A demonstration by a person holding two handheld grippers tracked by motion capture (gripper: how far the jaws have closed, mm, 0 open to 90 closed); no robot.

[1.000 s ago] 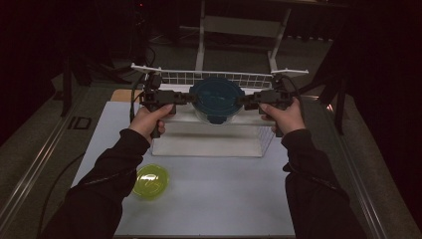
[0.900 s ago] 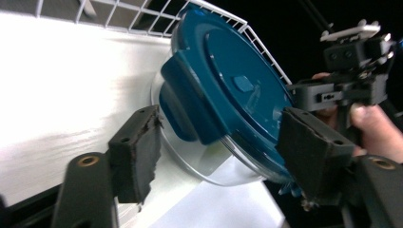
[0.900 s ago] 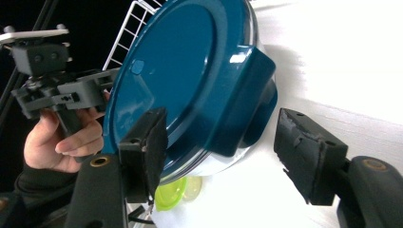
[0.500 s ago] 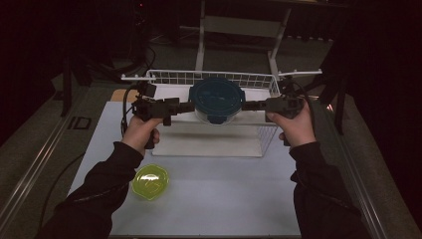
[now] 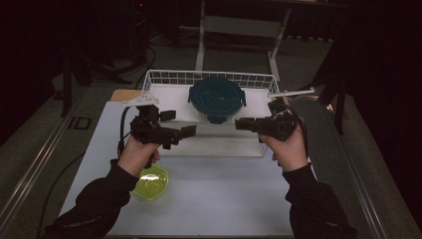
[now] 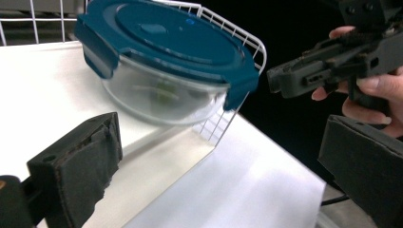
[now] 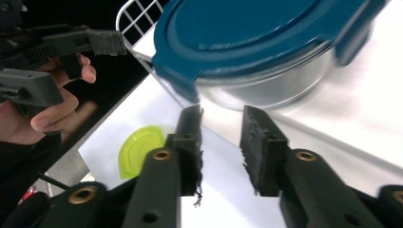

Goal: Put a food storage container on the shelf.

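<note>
Both grippers are standing empty—left wide, right nearly closed—beside the heavy, slippery, breakable glass container—grip under its lid rim.

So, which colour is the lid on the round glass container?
Dark teal blue lid with four clip tabs; the left gripper view shows it best.
</note>
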